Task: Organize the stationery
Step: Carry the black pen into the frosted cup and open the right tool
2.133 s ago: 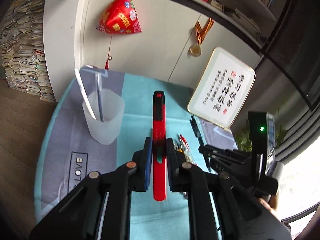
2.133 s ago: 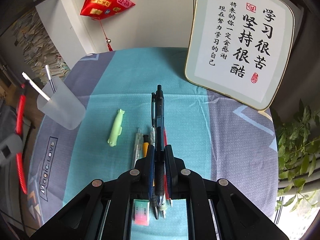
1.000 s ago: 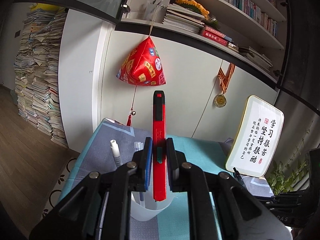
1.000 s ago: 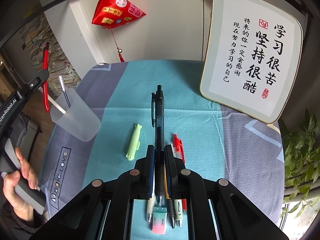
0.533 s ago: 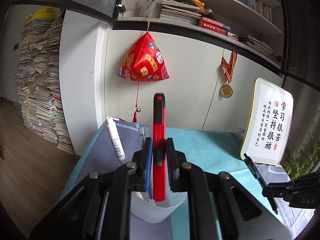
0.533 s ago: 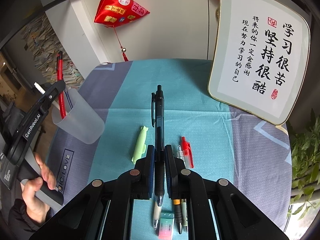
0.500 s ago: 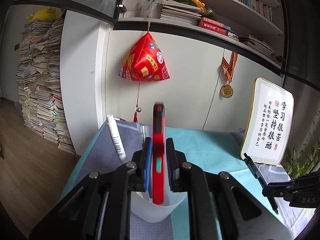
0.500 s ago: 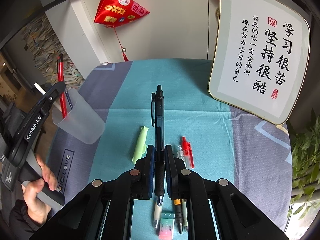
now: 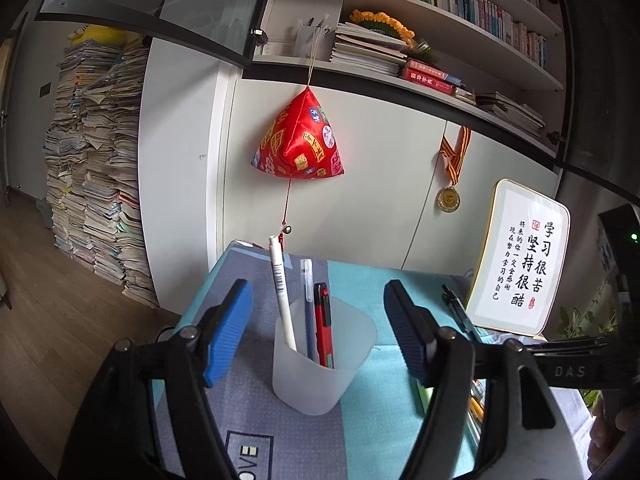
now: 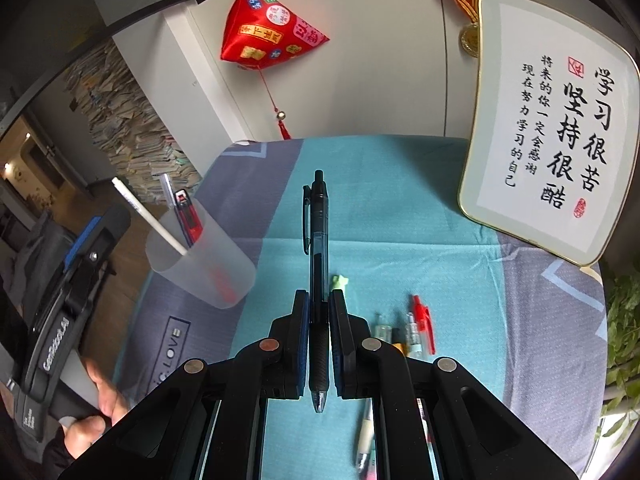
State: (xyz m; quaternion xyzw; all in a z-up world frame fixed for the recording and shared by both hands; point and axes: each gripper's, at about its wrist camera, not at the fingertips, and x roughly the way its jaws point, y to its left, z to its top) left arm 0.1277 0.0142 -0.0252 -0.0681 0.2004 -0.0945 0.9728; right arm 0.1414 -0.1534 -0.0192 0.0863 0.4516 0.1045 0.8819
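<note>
Red plastic utility knife (image 9: 323,326) is seen inside frosted plastic cup (image 9: 320,376); left gripper (image 9: 320,320) jaws are opening, nothing btwn. Slim black click pen (image 10: 319,280), likely light, stiff & slick, is clamped mid-barrel by right gripper (image 10: 319,336).

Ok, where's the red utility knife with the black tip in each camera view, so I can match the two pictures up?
Left wrist view: the red utility knife stands in the frosted plastic cup, centre, between the opening jaws of the left gripper.
Right wrist view: same knife, left of centre, in the cup.
Shared landmark: the red hanging pouch.
</note>
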